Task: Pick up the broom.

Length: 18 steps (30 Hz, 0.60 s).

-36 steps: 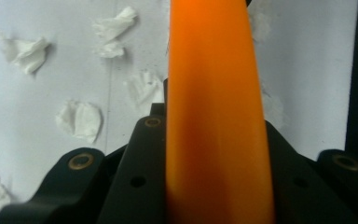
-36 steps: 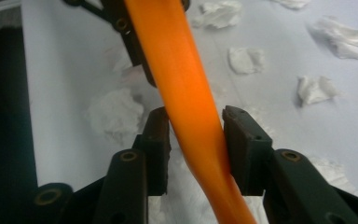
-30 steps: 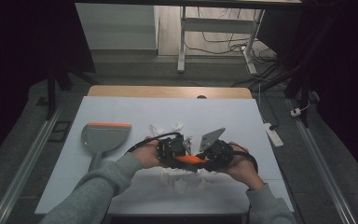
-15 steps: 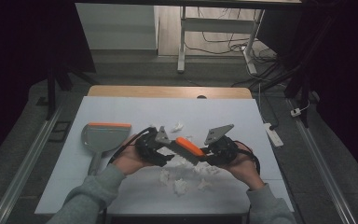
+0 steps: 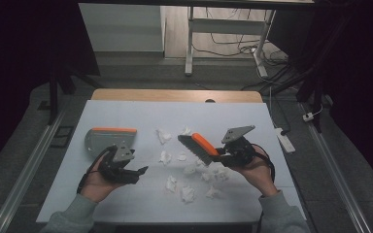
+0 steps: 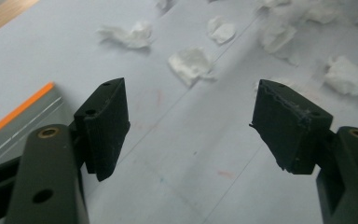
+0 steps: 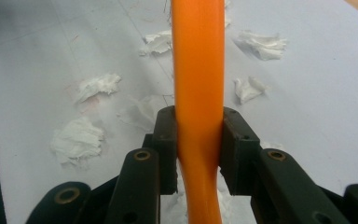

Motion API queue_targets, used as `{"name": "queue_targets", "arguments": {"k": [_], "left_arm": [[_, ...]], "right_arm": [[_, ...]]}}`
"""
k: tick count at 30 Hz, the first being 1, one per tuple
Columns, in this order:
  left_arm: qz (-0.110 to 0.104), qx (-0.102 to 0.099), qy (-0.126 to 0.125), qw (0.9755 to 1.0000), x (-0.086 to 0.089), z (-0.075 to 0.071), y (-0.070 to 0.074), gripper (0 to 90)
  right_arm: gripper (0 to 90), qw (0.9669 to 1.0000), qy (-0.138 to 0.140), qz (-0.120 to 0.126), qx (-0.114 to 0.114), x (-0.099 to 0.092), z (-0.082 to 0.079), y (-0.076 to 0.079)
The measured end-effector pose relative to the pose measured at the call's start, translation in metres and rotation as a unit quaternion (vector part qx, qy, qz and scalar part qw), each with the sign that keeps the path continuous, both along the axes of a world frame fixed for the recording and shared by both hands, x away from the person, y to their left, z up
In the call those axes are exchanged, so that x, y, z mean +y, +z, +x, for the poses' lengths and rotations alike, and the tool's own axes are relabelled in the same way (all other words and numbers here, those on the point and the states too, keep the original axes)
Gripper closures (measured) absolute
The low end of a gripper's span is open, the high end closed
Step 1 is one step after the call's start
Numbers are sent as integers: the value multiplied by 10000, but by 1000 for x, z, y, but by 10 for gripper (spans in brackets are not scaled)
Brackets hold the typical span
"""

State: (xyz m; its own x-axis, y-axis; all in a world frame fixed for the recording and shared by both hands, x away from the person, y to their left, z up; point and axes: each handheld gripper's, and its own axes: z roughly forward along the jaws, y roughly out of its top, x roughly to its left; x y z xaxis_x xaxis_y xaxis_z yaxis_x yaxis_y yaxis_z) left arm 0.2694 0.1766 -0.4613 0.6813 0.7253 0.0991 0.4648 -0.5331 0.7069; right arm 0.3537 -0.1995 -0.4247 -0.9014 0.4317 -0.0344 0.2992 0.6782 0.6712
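A hand brush with an orange handle (image 5: 200, 143) and dark bristles is held tilted above the white table, head toward the upper left. My right gripper (image 5: 219, 155) is shut on that handle (image 7: 198, 84), its jaws pressed to both sides (image 7: 198, 136). My left gripper (image 5: 137, 170) stands open with nothing between its jaws (image 6: 191, 107), low over the table just in front of a grey dustpan with an orange edge (image 5: 110, 138) (image 6: 14, 116). Several crumpled white paper scraps (image 5: 188, 193) (image 6: 189, 64) (image 7: 78, 139) lie between and in front of the grippers.
The white table top (image 5: 141, 114) ends in a wooden strip at the far edge (image 5: 175, 95). A white power strip (image 5: 284, 141) lies off the table's right side. Metal rails run along both sides on the floor.
The left gripper has let go of the brush and moved left toward the dustpan, now open. The right gripper keeps the brush and has shifted slightly right.
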Motion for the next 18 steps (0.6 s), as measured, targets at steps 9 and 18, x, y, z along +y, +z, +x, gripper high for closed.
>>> {"name": "queue_targets", "arguments": {"k": [9, 18], "left_arm": [[-107, -119, 489, 9987, 32, -16, -22, 270], [-435, -125, 831, 9955, 55, -18, -30, 269]], "right_arm": [[704, 9991, -370, 161, -96, -14, 7, 4], [704, 9948, -965, 303, -87, -43, 17, 9]]}}
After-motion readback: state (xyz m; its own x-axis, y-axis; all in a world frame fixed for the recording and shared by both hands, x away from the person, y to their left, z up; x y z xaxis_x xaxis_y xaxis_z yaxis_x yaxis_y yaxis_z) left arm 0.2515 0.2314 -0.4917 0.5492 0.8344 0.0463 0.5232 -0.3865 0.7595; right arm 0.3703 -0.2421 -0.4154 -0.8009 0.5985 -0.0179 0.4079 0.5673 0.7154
